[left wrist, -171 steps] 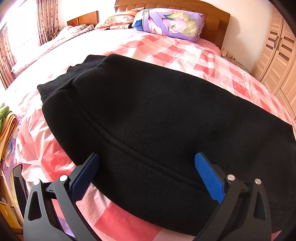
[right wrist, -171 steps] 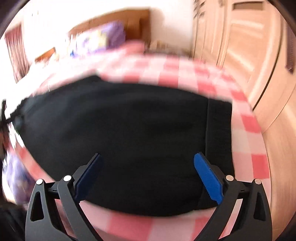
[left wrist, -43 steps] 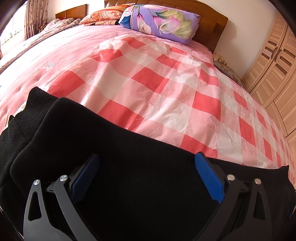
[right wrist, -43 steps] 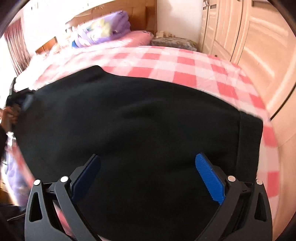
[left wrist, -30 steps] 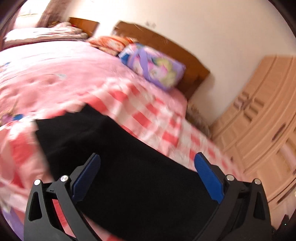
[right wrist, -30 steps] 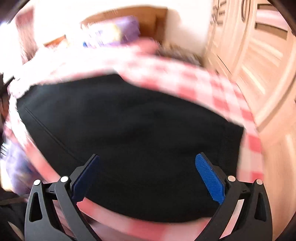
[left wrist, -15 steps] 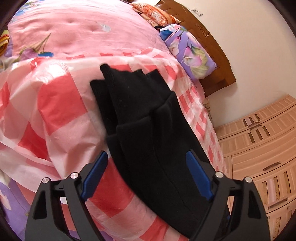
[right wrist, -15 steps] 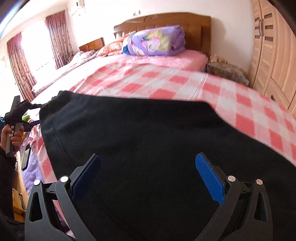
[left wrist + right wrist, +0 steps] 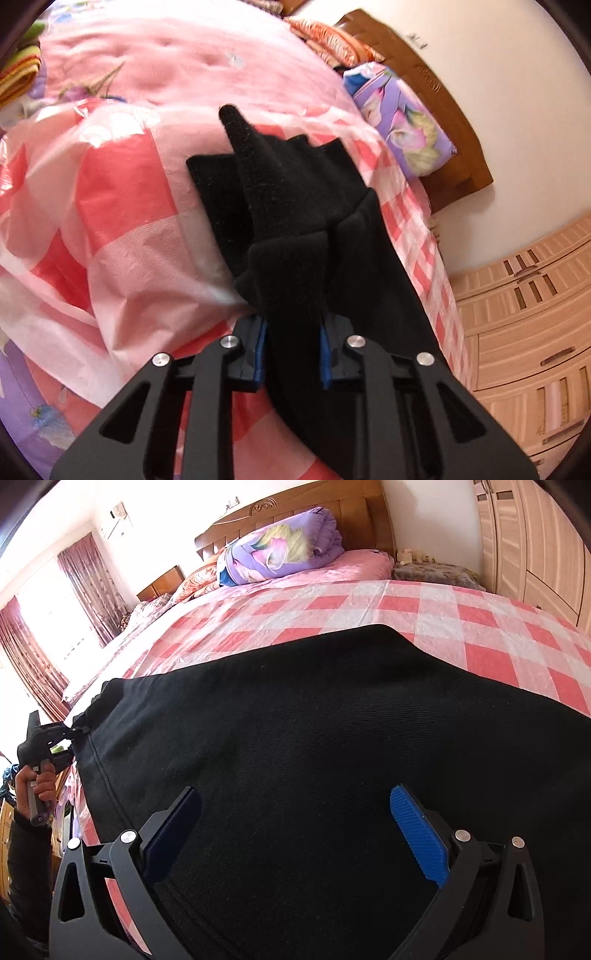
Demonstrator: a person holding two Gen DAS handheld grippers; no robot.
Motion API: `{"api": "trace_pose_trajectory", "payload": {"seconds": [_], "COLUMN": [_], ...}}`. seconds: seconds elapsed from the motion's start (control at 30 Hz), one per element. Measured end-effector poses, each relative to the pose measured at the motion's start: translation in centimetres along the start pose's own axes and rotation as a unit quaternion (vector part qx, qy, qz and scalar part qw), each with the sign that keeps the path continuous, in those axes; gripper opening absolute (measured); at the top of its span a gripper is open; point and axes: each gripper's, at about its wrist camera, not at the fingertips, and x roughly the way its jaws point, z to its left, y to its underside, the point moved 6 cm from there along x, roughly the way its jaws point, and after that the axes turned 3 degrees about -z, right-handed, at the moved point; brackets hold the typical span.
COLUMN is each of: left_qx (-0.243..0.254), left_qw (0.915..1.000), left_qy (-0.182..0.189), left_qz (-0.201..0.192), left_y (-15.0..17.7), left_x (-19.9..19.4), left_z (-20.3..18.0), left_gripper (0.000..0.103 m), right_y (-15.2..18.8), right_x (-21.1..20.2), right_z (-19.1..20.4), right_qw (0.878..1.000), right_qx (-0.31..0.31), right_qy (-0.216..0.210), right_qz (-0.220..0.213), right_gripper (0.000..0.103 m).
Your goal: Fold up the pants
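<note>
The black pants [image 9: 332,757] lie spread across the near part of a bed covered with a pink and red checked sheet [image 9: 424,605], their dark cloth filling most of the right wrist view. At the pants' left end, the left tongs [image 9: 291,347] have a bunched fold of the black fabric between their blue pads [image 9: 260,347]; the jaws are closing, and the pads already press on the cloth from both sides, with ribbed ends of the garment [image 9: 258,155] fanning out beyond onto the sheet. In the right wrist view the same tongs appear far off at the left edge of the pants, held by a hand [image 9: 35,786] in a dark sleeve. The right tongs [image 9: 295,823] hover just above the middle of the pants with their jaws set wide apart, one blue pad [image 9: 417,834] on each side and only flat cloth below; whether the tips touch the fabric cannot be told. A purple floral quilt roll [image 9: 280,554] rests against the wooden headboard [image 9: 295,513] at the far end of the bed, and pale wardrobe doors [image 9: 535,542] stand to the right.
</note>
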Motion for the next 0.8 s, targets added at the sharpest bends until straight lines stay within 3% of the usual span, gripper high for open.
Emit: {"api": "trace_pose_trajectory", "payload": {"seconds": [0.07,0.13,0.17,0.23,0.27,0.33,0.37,0.4,0.5,0.57,0.63,0.67,0.7,0.73,0.77,0.8], "left_qx": [0.042,0.138,0.188,0.303,0.337,0.432,0.463,0.505,0.597,0.665,0.723,0.747,0.765,0.774,0.775,0.772], "left_qw": [0.9984,0.9855,0.9743,0.9403,0.9278,0.8865,0.8704,0.847,0.7873,0.7367,0.6865,0.6603,0.6381,0.621,0.6184,0.6231], "left_qy": [-0.013,-0.045,-0.055,-0.056,-0.054,-0.048,-0.045,-0.041,-0.023,-0.013,0.0,-0.007,-0.014,-0.013,0.008,0.034], "left_qz": [-0.035,-0.088,-0.11,-0.144,-0.15,-0.159,-0.16,-0.161,-0.152,-0.124,-0.081,-0.073,-0.086,-0.12,-0.129,-0.12], "left_y": [0.1,0.7,1.4,4.1,5.3,9.7,11.5,14.3,22.3,28.5,33.5,35.3,36.3,36.9,36.9,36.9], "left_x": [-1.2,-3.2,-4.1,-5.6,-5.8,-5.8,-5.7,-5.3,-3.9,-2.0,-0.1,0.6,0.8,0.0,-1.3,-2.4], "left_z": [-1.7,-5.8,-8.1,-14.2,-16.1,-21.0,-22.3,-24.0,-26.9,-27.4,-26.9,-26.4,-26.1,-26.0,-25.9,-25.8], "left_gripper": [0.019,0.018,0.017,0.016,0.016,0.016,0.016,0.016,0.016,0.016,0.024,0.026,0.034,0.043,0.06,0.088], "right_y": [0.0,-0.1,-0.1,-0.3,-0.4,-0.9,-1.1,-1.3,-1.6,-1.4,-1.1,-1.1,-1.2,-1.2,-1.3,-1.4], "right_x": [0.2,0.3,0.2,0.1,-0.2,-1.3,-2.0,-2.6,-4.4,-5.3,-5.5,-5.8,-5.9,-5.9,-5.9,-5.9], "right_z": [0.0,-0.1,-0.1,-0.5,-0.8,-1.9,-2.6,-3.3,-6.1,-8.1,-10.1,-10.4,-10.5,-10.4,-10.2,-10.0], "right_qw": [1.0,1.0,1.0,1.0,1.0,0.996,0.993,0.989,0.97,0.955,0.937,0.932,0.93,0.932,0.934,0.936], "right_qx": [-0.004,-0.005,-0.005,0.008,0.02,0.059,0.079,0.101,0.178,0.223,0.273,0.28,0.281,0.277,0.272,0.267], "right_qy": [0.002,0.002,0.003,-0.009,-0.019,-0.044,-0.054,-0.066,-0.104,-0.118,-0.141,-0.153,-0.156,-0.155,-0.153,-0.151], "right_qz": [0.003,0.003,0.001,-0.005,-0.012,-0.045,-0.063,-0.081,-0.129,-0.154,-0.165,-0.172,-0.176,-0.176,-0.174,-0.174], "right_gripper": [0.099,0.099,0.099,0.099,0.099,0.099,0.099,0.099,0.099,0.099,0.099,0.099,0.099,0.099,0.099,0.099]}}
